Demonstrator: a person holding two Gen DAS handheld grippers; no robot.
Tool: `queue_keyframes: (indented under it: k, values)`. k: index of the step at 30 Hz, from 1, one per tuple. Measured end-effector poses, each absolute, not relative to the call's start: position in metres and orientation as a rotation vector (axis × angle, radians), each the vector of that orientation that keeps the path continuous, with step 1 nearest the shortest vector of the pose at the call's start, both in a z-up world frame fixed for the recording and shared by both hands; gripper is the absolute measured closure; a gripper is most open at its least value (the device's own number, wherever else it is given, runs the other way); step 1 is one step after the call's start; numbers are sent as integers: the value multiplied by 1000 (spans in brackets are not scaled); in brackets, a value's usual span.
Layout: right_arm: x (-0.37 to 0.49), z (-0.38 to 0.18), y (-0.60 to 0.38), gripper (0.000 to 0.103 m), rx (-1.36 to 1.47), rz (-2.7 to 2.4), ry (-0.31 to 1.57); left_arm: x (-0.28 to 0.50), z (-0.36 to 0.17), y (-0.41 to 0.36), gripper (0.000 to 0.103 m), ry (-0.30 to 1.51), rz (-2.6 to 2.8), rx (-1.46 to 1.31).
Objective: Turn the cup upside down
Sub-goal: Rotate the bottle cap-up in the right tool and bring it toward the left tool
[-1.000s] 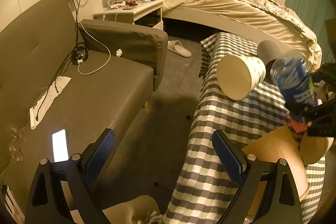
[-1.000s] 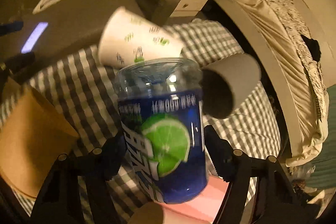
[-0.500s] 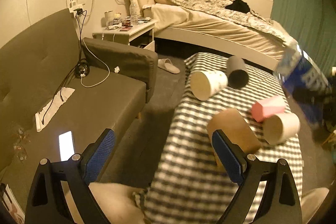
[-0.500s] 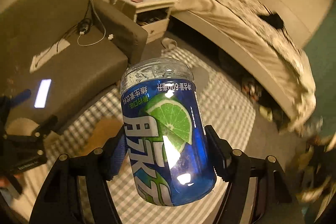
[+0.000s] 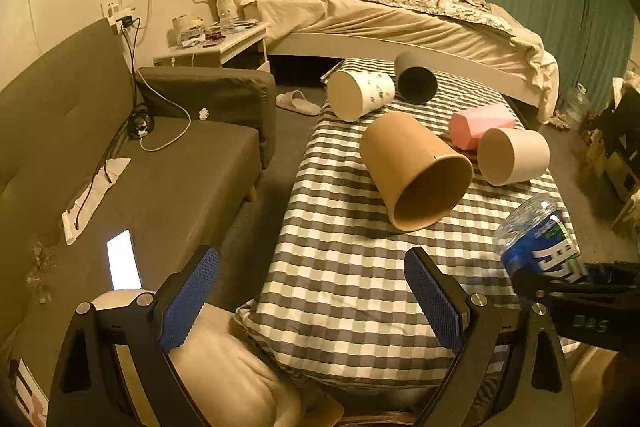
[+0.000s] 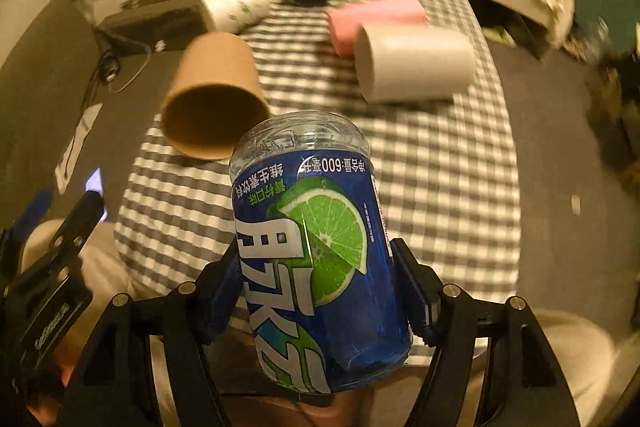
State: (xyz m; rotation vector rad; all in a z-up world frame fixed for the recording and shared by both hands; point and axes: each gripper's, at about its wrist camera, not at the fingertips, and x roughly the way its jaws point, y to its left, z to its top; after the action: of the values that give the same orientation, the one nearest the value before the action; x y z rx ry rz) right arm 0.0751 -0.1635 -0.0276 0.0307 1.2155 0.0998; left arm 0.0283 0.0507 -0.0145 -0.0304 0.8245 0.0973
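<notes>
The right hand-held gripper [image 6: 320,291] clamps the blue cup [image 6: 316,251] bottom-up above the desk's [image 5: 344,267] five-o'clock edge, the flip seemingly done, unplaced; the left hand-held gripper [image 5: 312,291] gapes empty.

Dim, warm yellow light; fisheye-bent edges with dark corners; right wrist view motion-blurred.

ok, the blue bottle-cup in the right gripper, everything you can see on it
The blue cup looks like clear plastic cut from a drink bottle, wrapped in a blue label with a lime slice and white lettering that reads inverted. Its domed clear end points away from the camera. The right gripper clamps its label from both sides, over the checkered tablecloth's near end; nothing else visibly touches it.
</notes>
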Motion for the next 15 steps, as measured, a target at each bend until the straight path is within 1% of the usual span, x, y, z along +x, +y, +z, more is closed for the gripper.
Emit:
queue_keyframes:
  k: [13, 15]
  values:
    - [82, -49, -171, 34, 35, 66, 1212, 36, -17, 38, 7, 832, 79, 8]
    - [80, -47, -174, 33, 44, 82, 1208, 37, -17, 35, 7, 838, 81, 19]
